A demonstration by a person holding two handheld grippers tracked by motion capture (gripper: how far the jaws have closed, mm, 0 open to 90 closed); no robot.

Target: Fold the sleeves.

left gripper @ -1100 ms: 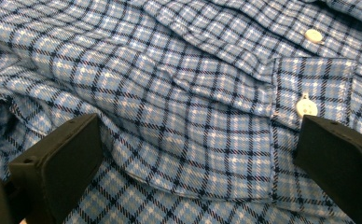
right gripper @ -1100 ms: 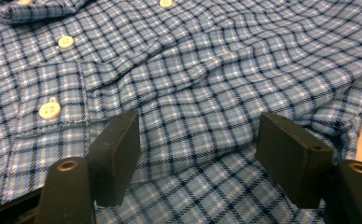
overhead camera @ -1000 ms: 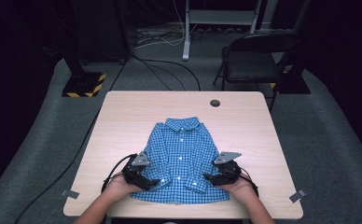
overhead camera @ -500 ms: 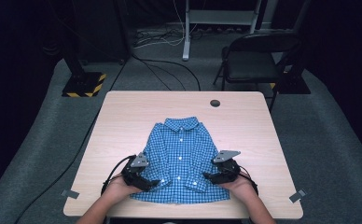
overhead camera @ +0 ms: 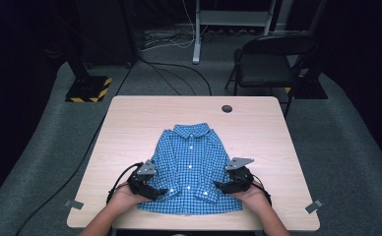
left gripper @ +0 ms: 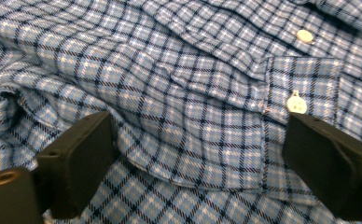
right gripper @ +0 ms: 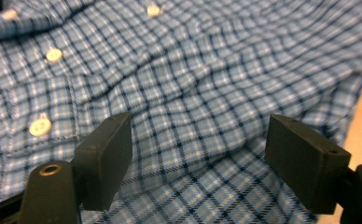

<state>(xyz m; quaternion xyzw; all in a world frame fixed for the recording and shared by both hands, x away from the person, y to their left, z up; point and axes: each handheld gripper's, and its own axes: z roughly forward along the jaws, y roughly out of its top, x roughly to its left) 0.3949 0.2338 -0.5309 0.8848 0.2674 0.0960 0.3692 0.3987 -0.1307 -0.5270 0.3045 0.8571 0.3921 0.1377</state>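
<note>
Shirt first: a small blue-and-white checked button-up shirt [overhead camera: 191, 167] lies flat and face up on the light wooden tabletop [overhead camera: 130, 123], collar toward the far edge and hem toward the person, so its long axis runs straight away from them, along the white button placket. Taking that placket as the landmark, the left claw [overhead camera: 155, 191] sits on the lower left part of the shirt, just left of the placket near the hem, and the right claw [overhead camera: 222, 186] mirrors it just right of the placket at about the same height. Both point inward toward the placket, so the cloth lies directly ahead of and beneath each one, and neither hand is really nearer; it's a symmetric setup. In the left gripper view the two black jaws stand wide apart with a folded sleeve and its buttoned cuff [left gripper: 305, 88] lying between them, pads not pinching anything; those jaws have just been closing a touch. The right gripper view shows the same thing, jaws spread over rumpled fabric near the shirt's right edge, nothing pinched, and these have just been opening. So both are released. My guess is the next grab depends on each claw dropping straight onto the fabric layer below it.
</note>
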